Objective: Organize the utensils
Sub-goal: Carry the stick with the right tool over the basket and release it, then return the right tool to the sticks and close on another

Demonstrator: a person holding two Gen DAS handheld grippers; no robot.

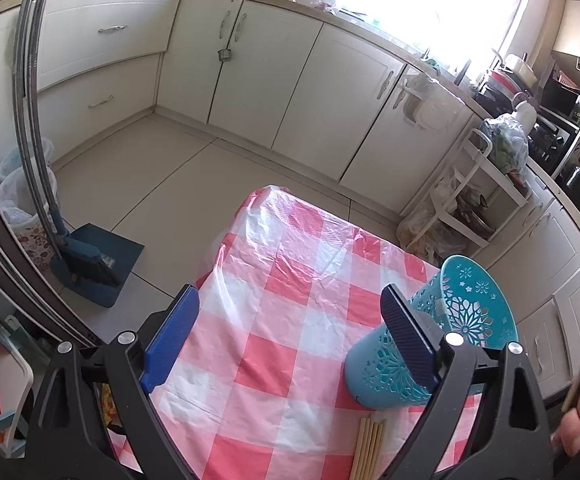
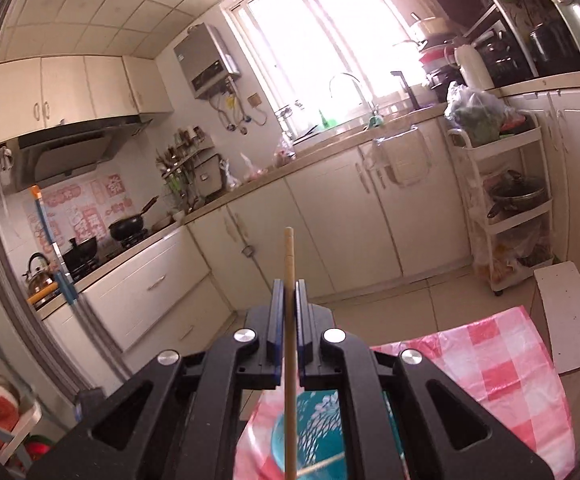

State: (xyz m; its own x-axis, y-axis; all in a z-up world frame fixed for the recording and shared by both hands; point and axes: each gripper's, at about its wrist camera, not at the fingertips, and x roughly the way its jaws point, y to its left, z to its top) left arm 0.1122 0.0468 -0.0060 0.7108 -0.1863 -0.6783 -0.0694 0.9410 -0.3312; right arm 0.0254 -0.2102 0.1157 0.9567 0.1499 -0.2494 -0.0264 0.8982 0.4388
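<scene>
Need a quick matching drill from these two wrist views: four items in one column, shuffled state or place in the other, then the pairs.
Items:
1. right gripper
2. left gripper
3. teal holder
4. loose chopsticks

States:
A. lying flat on the checked tablecloth, near the camera
B. shut on a single chopstick that stands upright
C. tilted, partly behind a blue finger
D. fingers wide apart, nothing between them

Pairs: 1-B, 2-D, 3-C, 4-A
</scene>
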